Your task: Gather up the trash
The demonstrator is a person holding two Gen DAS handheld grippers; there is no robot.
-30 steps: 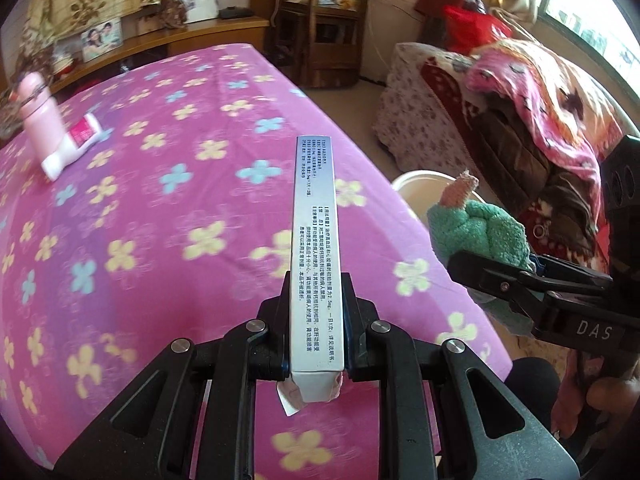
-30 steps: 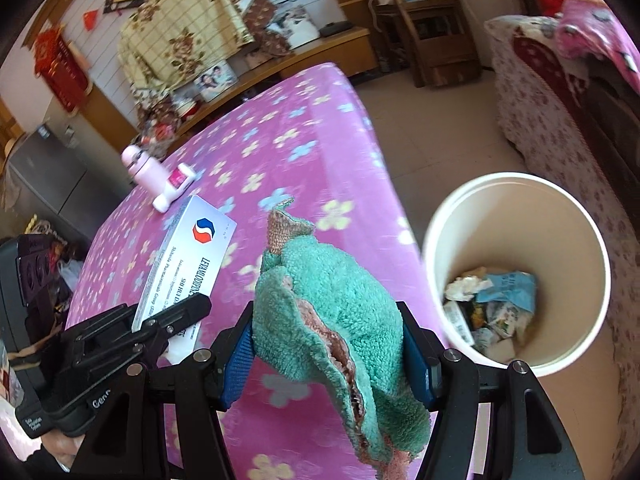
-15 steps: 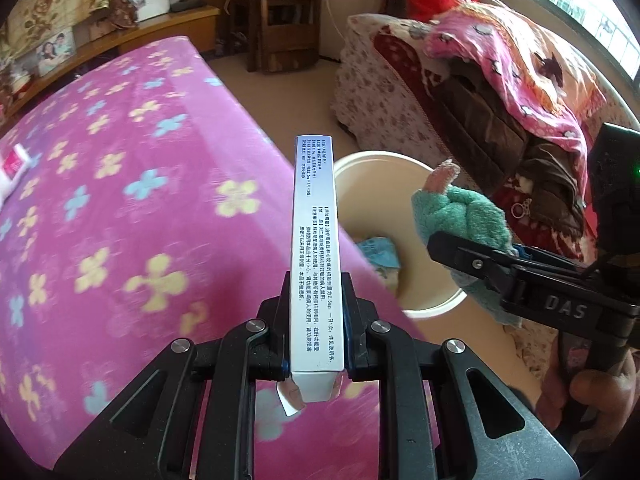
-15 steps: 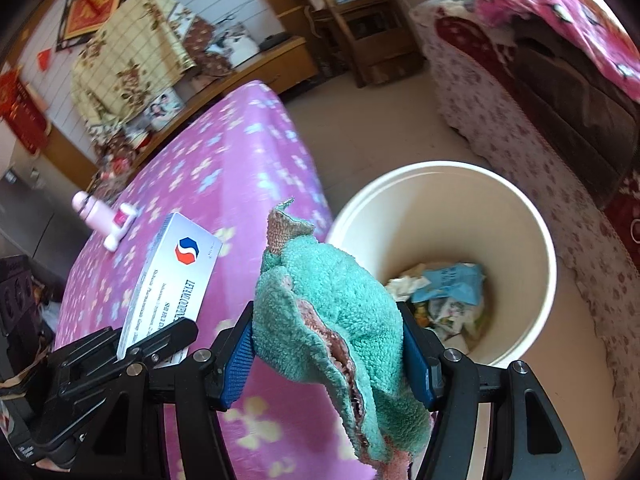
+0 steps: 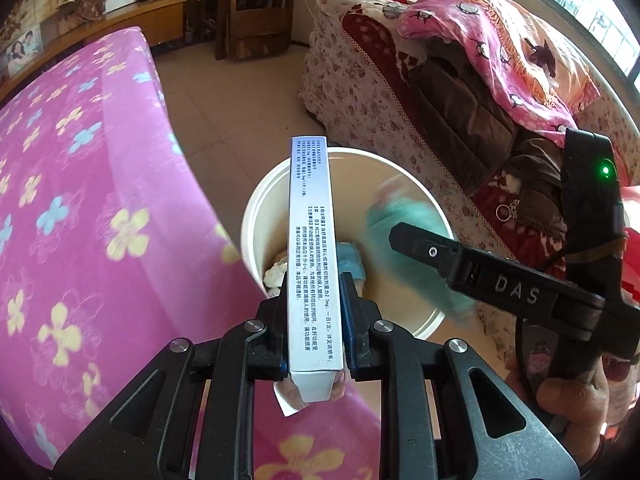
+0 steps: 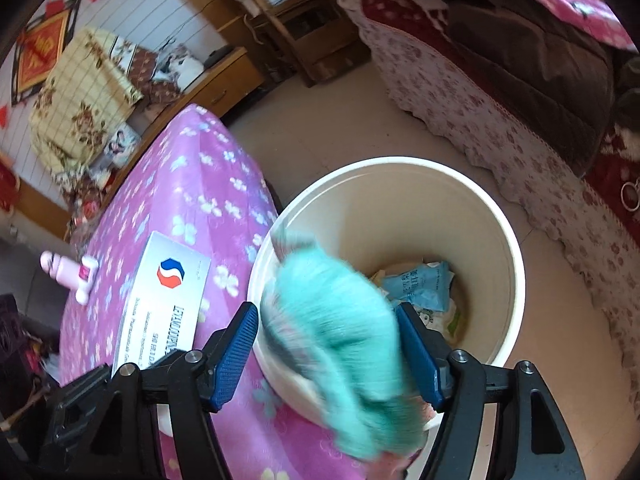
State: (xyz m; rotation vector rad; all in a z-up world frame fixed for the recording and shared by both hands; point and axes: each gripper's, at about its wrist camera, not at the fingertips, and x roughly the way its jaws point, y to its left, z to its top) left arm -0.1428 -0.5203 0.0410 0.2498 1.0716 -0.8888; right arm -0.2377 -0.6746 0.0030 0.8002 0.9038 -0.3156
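Observation:
My left gripper (image 5: 315,292) grips a long white medicine box (image 5: 310,208) on edge, and its jaws are opening. The box's far end reaches over the cream bin (image 5: 256,208) on the floor beside the table. In the right wrist view my right gripper (image 6: 326,312) hangs over the same bin (image 6: 512,248), jaws opening. The teal cloth (image 6: 332,292) between its blue pads is blurred and slipping down, with a gap at the left pad. The cloth (image 5: 404,216) also shows as a teal smear in the left wrist view. The box (image 6: 168,292) shows at left.
Crumpled paper and a blue wrapper (image 6: 420,284) lie in the bin. The table's pink flowered cover (image 5: 80,200) fills the left. A pink bottle (image 6: 68,272) lies on it. A sofa piled with blankets (image 5: 460,100) stands right of the bin. A wooden shelf (image 5: 256,4) stands behind.
Both grippers have moved from over the table to over the bin. The right jaws have widened and the teal cloth, held firmly before, now slides down blurred. The box stays held.

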